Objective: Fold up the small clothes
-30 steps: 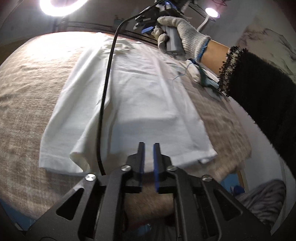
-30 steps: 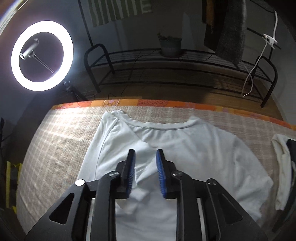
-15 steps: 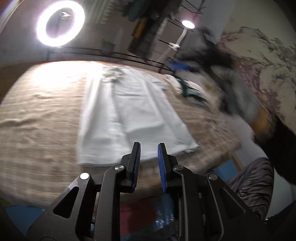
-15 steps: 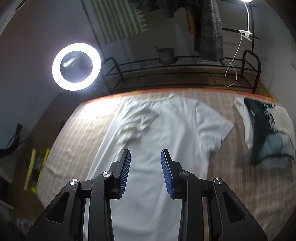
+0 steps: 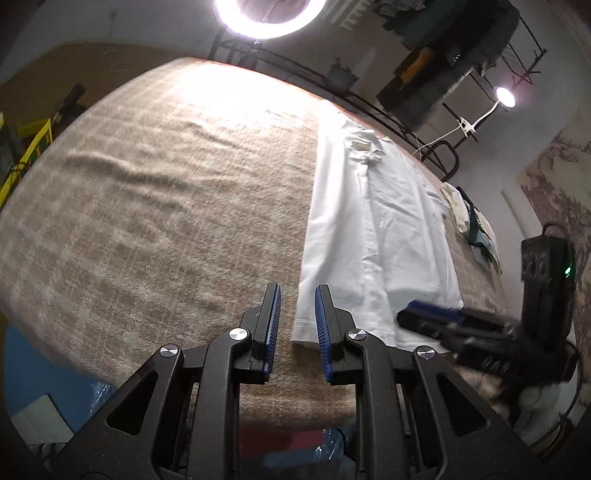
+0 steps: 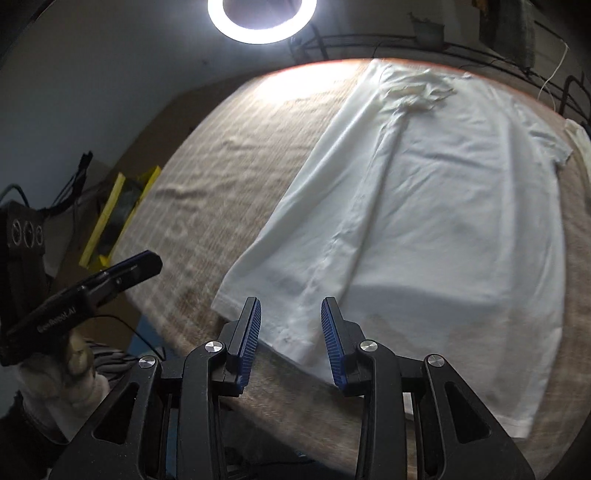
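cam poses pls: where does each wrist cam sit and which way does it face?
Left wrist: on the left gripper, jaws open, facing along the beige woven blanket at the white T-shirt's hem corner; right gripper at right.
Right wrist: on the right gripper, jaws open, over the shirt hem; left gripper, gloved hand at left.
Shared: shirt, blanket, ring light.

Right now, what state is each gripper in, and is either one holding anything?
Left gripper: open, holding nothing, at the white T-shirt hem corner.
Right gripper: open, holding nothing, over the hem.
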### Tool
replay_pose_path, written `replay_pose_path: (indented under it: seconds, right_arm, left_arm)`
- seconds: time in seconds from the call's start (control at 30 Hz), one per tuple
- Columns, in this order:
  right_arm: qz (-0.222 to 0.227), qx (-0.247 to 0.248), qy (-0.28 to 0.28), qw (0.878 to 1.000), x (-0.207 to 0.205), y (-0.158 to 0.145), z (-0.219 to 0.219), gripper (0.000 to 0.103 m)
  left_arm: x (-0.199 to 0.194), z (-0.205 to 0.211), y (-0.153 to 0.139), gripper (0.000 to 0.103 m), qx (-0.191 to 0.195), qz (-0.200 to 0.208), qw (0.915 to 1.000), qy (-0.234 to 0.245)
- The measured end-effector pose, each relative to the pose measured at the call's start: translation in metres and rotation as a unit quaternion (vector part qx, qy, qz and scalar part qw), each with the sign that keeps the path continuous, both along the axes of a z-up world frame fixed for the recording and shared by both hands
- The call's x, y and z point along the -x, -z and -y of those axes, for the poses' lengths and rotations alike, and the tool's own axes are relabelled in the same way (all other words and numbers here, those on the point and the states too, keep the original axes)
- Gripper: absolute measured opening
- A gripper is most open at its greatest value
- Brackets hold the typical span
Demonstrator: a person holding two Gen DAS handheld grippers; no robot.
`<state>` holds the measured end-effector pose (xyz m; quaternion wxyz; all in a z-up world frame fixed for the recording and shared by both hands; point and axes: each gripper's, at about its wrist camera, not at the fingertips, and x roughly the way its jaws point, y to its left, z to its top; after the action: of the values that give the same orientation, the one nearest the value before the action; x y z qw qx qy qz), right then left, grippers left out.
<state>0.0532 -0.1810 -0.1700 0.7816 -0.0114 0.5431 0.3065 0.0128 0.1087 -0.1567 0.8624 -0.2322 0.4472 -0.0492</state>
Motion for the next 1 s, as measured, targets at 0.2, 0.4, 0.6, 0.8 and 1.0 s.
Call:
replay_pose_path:
  seconds: [0.2,0.4,0.6,0.8,1.0]
  right_arm:
    - [-0.020,0.029,-0.013,0.999,0.003,0.021,-0.011,0.032]
    - [-0.015,0.053,-0.012,0.998,0.003,0.033,-0.010,0.007]
    - [-0.028,0.006,0.009,1.000,0.003,0.024,0.010,0.001]
    - [-0.028,-0.049,0.038,0.998,0.007,0.010,0.031,0.001]
    - [-0.074,-0.080,0.078,0.991,0.004,0.032,0.056,0.001]
  left_arm:
    - [-0.002,0.003,0.003,0.018,-0.017,0.003,0.9999,0.000]
    - [-0.004,0.012,0.003,0.018,-0.030,0.007,0.9995,0.007]
    - [-0.003,0.019,0.002,0.018,-0.047,0.014,0.9986,0.017]
    - [-0.003,0.017,0.009,0.018,-0.043,0.002,0.9990,0.016]
    - [-0.004,0.024,0.016,0.018,-0.043,-0.007,0.9987,0.027]
